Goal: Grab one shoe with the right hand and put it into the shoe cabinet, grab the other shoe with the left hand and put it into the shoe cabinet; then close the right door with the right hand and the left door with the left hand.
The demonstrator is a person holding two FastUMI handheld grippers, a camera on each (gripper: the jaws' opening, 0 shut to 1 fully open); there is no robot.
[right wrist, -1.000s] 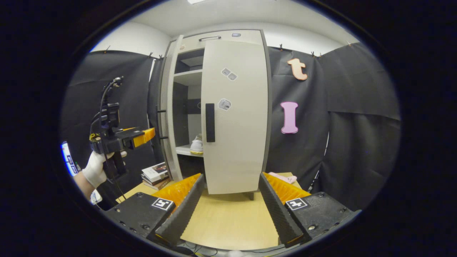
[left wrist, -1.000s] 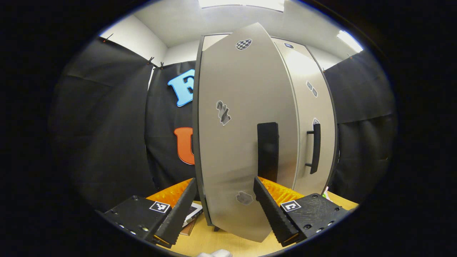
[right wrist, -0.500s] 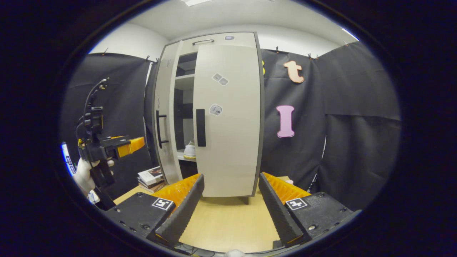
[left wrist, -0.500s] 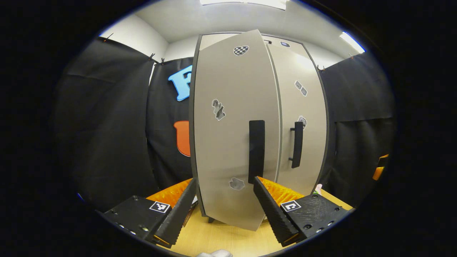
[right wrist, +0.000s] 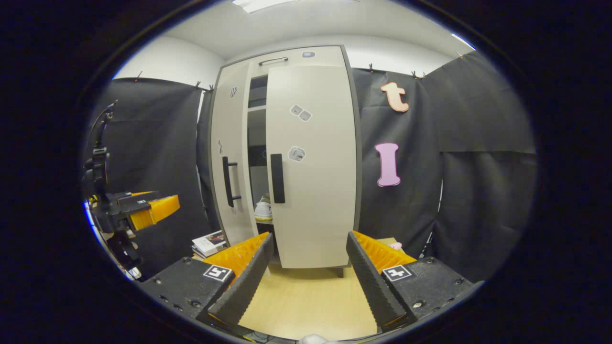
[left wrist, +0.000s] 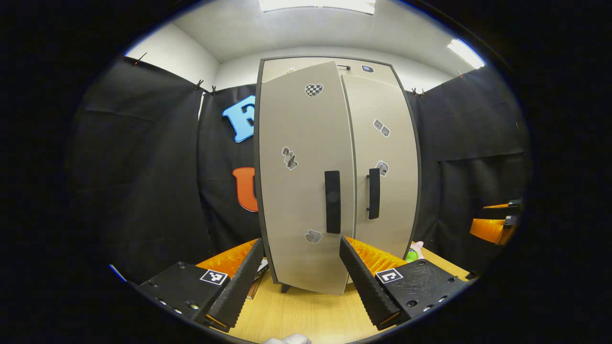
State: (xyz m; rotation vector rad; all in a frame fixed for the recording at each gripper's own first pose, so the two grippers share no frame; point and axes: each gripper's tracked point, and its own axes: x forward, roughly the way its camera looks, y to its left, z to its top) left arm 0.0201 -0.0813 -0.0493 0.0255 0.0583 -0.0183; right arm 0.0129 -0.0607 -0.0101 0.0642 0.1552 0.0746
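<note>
I judge I'm on the last step: the tall pale shoe cabinet (right wrist: 287,157) on the counter (right wrist: 311,306) has its right door (right wrist: 313,167) shut and left door (left wrist: 299,181) ajar, a shoe (right wrist: 263,209) inside, so my empty, wide-open left tool (left wrist: 301,279) must push it flush while the right tool (right wrist: 308,282) idles open.

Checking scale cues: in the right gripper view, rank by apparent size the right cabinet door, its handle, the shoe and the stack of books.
1. right cabinet door
2. handle
3. stack of books
4. shoe, partly hidden
</note>
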